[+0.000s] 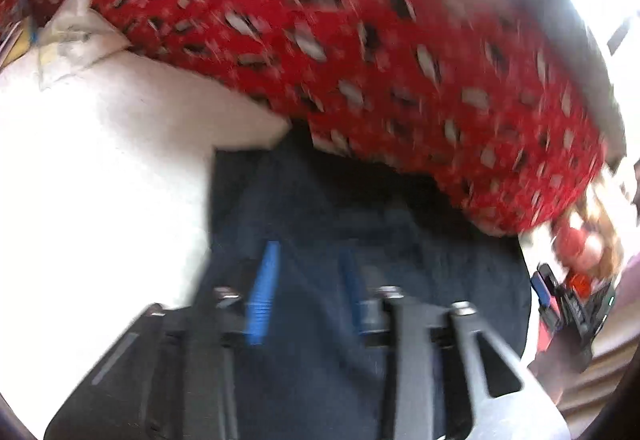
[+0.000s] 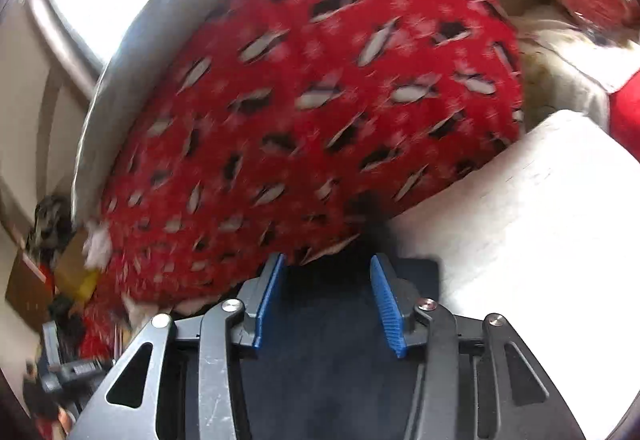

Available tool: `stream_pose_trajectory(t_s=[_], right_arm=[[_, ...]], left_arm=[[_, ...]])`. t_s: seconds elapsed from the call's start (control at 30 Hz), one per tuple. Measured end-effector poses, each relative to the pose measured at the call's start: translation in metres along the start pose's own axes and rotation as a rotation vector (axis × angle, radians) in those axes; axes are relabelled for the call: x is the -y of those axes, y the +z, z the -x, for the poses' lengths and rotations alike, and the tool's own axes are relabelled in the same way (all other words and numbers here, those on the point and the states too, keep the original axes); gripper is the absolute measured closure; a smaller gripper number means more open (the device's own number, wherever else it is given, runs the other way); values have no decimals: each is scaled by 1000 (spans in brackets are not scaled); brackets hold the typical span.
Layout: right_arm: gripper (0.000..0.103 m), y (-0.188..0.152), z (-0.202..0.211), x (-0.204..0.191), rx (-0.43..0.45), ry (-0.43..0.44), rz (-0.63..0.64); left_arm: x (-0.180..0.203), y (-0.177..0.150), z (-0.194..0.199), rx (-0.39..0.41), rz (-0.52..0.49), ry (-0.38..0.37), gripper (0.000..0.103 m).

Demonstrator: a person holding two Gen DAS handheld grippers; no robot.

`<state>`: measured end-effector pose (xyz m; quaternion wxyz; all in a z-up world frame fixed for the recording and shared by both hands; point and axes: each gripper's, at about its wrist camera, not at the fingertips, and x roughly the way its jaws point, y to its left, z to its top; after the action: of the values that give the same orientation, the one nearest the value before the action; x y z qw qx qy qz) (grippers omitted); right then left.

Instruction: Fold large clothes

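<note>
A soft red fleece garment with a penguin and snowflake print (image 2: 320, 112) lay bulged across the white bed surface (image 2: 520, 224), blurred in both views. Beneath its near edge spread one flat dark navy cloth (image 2: 328, 352), smooth and matte. I counted one of each. My right gripper (image 2: 329, 272) stood with its ribbed blue pads (image 2: 386, 304) wide apart over the navy cloth, holding nothing. My left gripper (image 1: 310, 260) likewise gaped over it, gripping nothing.

White bed (image 2: 520, 224), red penguin-print blanket (image 2: 320, 88), dark navy garment (image 1: 320, 208) on it.
</note>
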<state>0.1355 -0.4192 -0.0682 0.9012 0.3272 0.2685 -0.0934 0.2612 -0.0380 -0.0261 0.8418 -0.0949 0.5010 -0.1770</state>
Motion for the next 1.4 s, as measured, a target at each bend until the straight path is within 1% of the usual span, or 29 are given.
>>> stream_pose_trajectory(t_s=[0.03,0.07,0.1,0.13,0.2,0.27,0.3,0.33,0.37,0.4,0.43,0.47,0.53,0.57,0.67,0.73,0.77,0.8,0.83,0.87,0.9,0.93,1.03,1.13,1.2,1.23,1.27,1.37,1.4], right_arm=[[59,-10,-15,1,-69,-44,13],[60,-19,-33,6,-152,-112,15],[62,-26,-43,11,-202,-156,5],[64,-27,-38,10,-170,-154,6],[59,-24,-18,1,-128,-156,-6],[58,-25,4,-14,-74,-96,31],[54,-29,11,-20,-54,-88,61],[46,-34,15,-25,-42,-98,95],[40,-38,13,-26,-47,-121,126],[30,-48,5,-26,-75,-155,160],[27,-59,-5,-25,-136,-206,196],[27,-68,-14,-22,-191,-259,242],[27,-75,-9,-35,-171,-312,343],[27,-73,-3,-39,-169,-327,346],[27,-62,33,-25,-92,-295,217],[25,-60,48,-5,-46,-361,126],[20,-59,52,10,-47,-407,71],[20,-59,50,21,-66,-431,25],[21,-62,47,36,-107,-419,-32],[39,-66,43,46,-143,-358,-72],[61,-69,43,52,-160,-253,-95],[92,-69,46,49,-158,-203,-74],[94,-68,60,45,-81,-193,-37],[91,-74,36,58,-169,-253,-54],[85,-72,36,49,-165,-317,-31],[78,-69,41,40,-141,-363,-23],[77,-63,46,31,-99,-389,-21],[77,-57,67,8,23,-342,30],[72,-56,70,-1,44,-326,71]], left_arm=[[8,-2,-13,-23,-15,33,66],[12,-9,-32,-75,-40,98,66],[13,-15,-43,-107,-56,139,66],[14,-19,-44,-102,-68,151,66],[26,-26,-29,-54,-112,180,66],[36,-34,-16,-31,-133,185,62],[41,-42,-6,-11,-131,181,54],[43,-48,-3,3,-128,182,45],[43,-54,-3,20,-126,194,41],[47,-63,-6,20,-134,221,38],[49,-68,-13,-2,-149,245,37],[50,-74,-24,-40,-166,278,37],[47,-78,-25,-28,-196,298,37],[49,-80,-22,-25,-213,303,37],[44,-87,-16,-41,-205,289,36],[37,-88,-17,-52,-180,270,35],[35,-89,-18,-56,-168,265,34],[35,-91,-19,-58,-161,264,34],[35,-94,-18,-57,-159,267,33],[36,-97,-17,-57,-162,273,32],[37,-98,-18,-59,-168,278,31],[38,-101,-17,-61,-171,281,30],[37,-102,-17,-71,-167,276,27],[35,-101,-19,-81,-158,269,26],[35,-101,-19,-90,-154,272,25],[35,-101,-19,-93,-152,272,24],[35,-101,-19,-95,-150,271,24],[35,-101,-19,-95,-148,270,22],[35,-102,-20,-92,-148,270,21]])
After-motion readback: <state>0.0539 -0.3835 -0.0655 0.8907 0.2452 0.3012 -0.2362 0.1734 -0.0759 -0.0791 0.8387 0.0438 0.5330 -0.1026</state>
